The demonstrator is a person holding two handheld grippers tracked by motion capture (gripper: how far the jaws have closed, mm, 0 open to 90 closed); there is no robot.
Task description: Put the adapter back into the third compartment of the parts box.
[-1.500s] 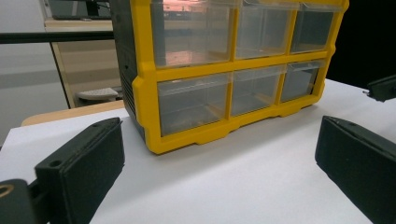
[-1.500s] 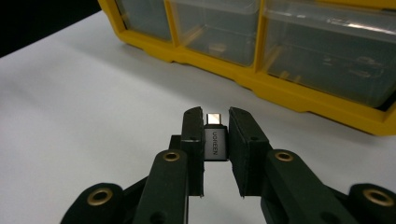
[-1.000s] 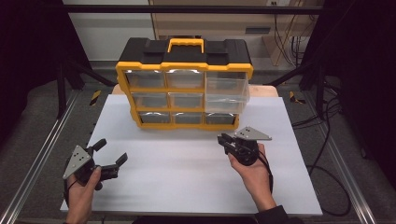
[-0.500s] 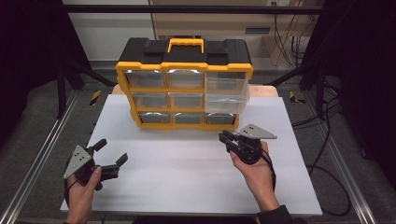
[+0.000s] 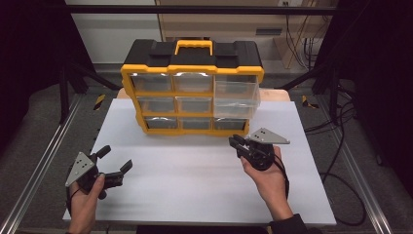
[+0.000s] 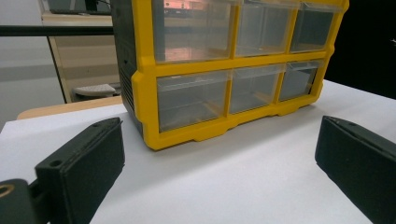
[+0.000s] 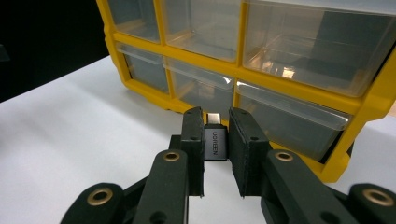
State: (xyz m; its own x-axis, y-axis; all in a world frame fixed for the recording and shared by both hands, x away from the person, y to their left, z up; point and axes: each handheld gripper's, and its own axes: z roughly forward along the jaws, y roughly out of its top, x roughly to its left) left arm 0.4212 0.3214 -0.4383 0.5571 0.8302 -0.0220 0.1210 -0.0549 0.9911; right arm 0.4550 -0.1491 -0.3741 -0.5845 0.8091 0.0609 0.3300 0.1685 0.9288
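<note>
- The right gripper (image 7: 215, 140) pinches a small grey metal adapter (image 7: 215, 143), box-shaped and smooth, just in front of the organizer's bottom row.
- Its long axis runs along the jaws; the plug end points toward the yellow plastic drawer organizer (image 5: 192, 87) with clear drawers.
- The left gripper (image 5: 113, 162) is spread wide over the matte white tabletop (image 5: 195, 185).

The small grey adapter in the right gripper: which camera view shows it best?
The right gripper view: the adapter sits close up between the right gripper jaws, plug end towards the organizer. In the high view it is too small to make out.
</note>
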